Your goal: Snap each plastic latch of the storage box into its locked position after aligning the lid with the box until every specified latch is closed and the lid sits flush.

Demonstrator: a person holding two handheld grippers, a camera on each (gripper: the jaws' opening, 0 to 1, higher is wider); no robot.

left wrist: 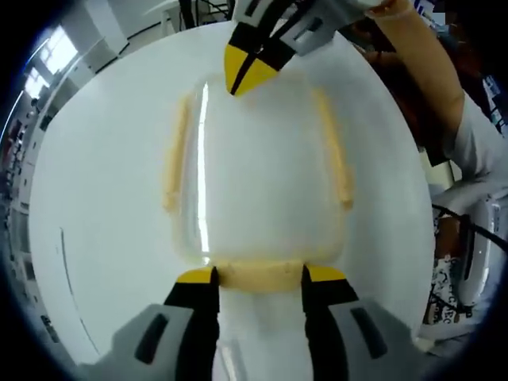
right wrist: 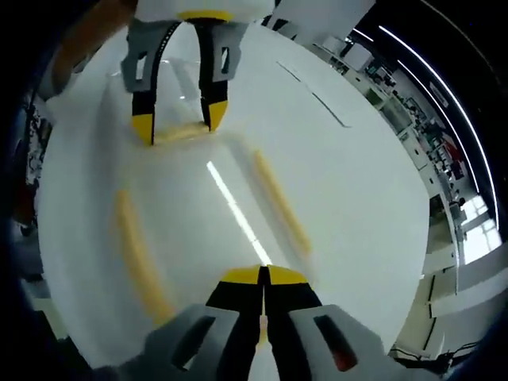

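I had the left gripper (left wrist: 260, 275) open, jaws straddling the box's (left wrist: 262, 178) near yellow latch (left wrist: 260, 274); the right gripper (right wrist: 263, 275) was closed at the far end.

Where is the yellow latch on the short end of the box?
In the left gripper view, the pale yellow plastic latch sits on the clear storage box's near short end, between the open tips of the left hand-held gripper.

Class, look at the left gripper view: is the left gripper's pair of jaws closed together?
No. The left gripper is open, its jaws apart at either end of the yellow end latch.
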